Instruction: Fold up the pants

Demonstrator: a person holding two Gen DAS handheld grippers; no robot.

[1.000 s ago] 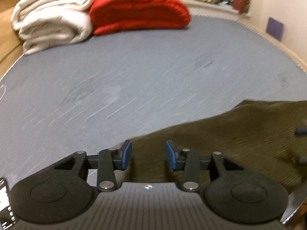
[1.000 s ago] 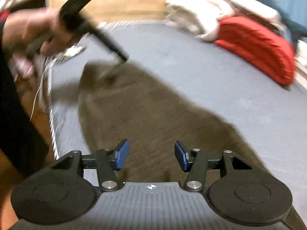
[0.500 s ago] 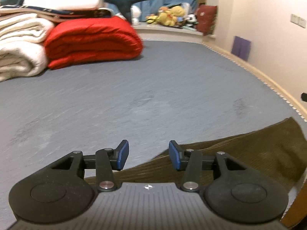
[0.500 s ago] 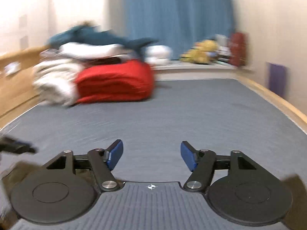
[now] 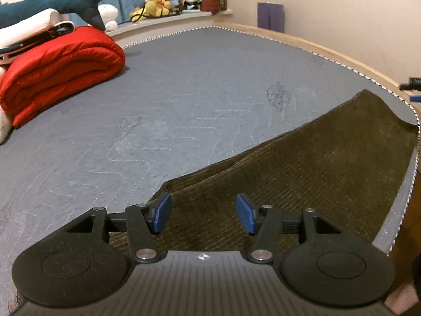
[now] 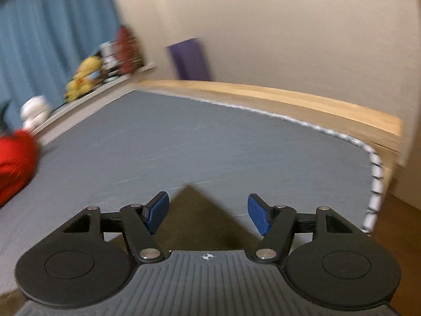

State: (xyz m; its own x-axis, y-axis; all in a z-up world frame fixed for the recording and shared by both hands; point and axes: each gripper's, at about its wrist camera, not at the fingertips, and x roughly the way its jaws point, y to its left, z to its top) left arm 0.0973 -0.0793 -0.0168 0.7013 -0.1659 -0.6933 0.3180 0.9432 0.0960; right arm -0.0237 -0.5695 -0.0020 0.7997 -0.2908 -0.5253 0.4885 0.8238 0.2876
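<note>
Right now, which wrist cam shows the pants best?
Left wrist. The pants lie sharp there, spread along the mattress edge, ribbed fabric clear, one corner raised. The right wrist view is motion-blurred and shows only a dark pointed corner of the pants between the fingers.

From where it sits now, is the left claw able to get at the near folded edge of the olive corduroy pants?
Probably yes. The left claw hangs just over the olive corduroy pants on the grey mattress, its jaws opening with only cloth beneath and nothing gripped. The raised folded edge lies beside its left pad, unobstructed.
</note>
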